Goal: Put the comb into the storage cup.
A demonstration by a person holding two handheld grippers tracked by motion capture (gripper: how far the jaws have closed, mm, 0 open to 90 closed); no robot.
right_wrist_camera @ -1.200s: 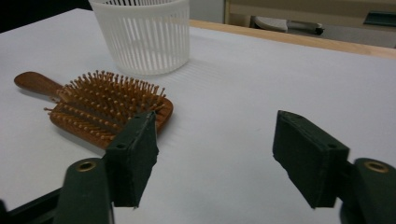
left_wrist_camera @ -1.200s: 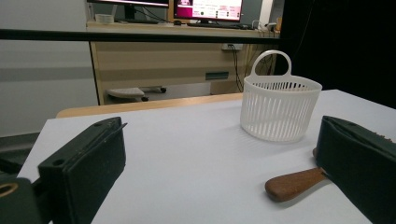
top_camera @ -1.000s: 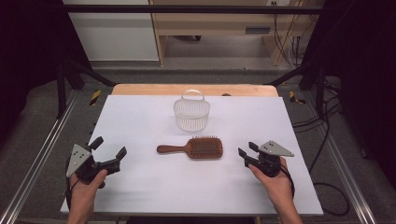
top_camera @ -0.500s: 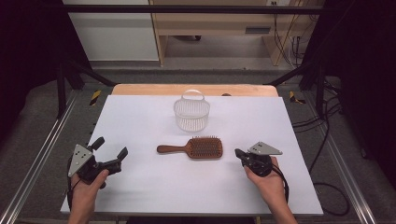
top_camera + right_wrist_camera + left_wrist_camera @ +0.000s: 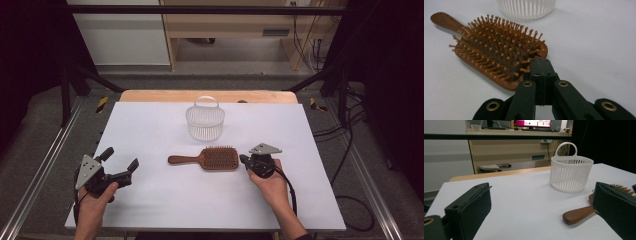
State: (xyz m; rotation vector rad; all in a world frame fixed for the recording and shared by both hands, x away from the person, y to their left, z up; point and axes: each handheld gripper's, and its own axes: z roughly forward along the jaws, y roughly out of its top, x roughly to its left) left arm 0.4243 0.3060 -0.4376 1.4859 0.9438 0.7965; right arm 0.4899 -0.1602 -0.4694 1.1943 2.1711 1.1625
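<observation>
Looking down from the high view, we are bringing the right claw [image 5: 243, 159], its jaws pressed together on nothing, up against the wide end of the wooden hairbrush [image 5: 205, 158], which is lying bristles-up at the middle of the white surface [image 5: 150, 210], while the left claw [image 5: 120, 162] is waiting wide open near the left edge; the white basket [image 5: 205, 121] is standing empty behind the brush, so, as we judge it, nothing is grasped or moved yet. Through the left gripper view, we are seeing the brush handle [image 5: 577, 214] between spread jaws, well ahead. Through the right gripper view, the hairbrush [image 5: 496, 53] is showing brown pins on a dark pad in a glossy wooden frame, with our closed tips at its rim.
</observation>
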